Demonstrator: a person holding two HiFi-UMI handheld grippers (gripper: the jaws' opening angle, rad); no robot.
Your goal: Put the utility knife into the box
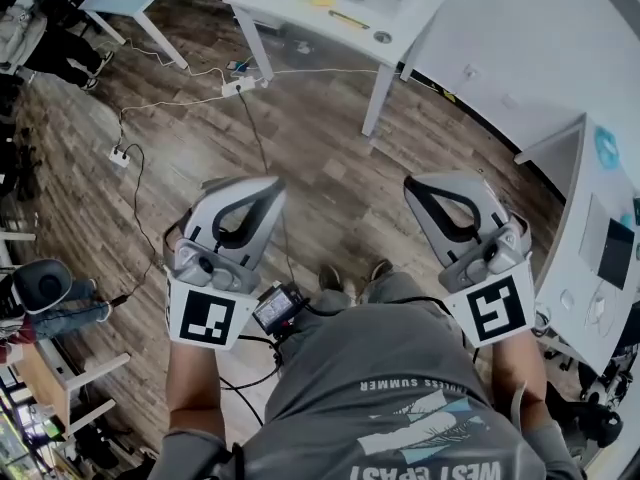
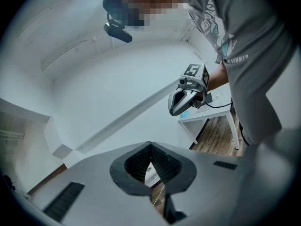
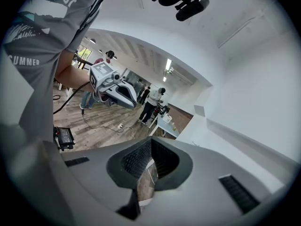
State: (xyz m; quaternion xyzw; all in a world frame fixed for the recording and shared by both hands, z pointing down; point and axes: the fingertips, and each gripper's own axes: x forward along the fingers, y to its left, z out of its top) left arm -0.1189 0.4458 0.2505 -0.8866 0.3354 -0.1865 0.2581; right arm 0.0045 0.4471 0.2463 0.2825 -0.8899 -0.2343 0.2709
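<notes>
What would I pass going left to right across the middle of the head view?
left power strip → left gripper → shoes → right gripper → white desk

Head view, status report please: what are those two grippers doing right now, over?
Left gripper shut, empty. Right gripper shut, empty. No knife or box in view. Only wooden floor below, nothing blocking.

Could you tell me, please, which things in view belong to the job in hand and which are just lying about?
Job in hand:
- left gripper, shut and empty
- right gripper, shut and empty
- neither knife nor box is in view

Lying about:
- white table
- power strip on the floor
- cable trailing across the floor
</notes>
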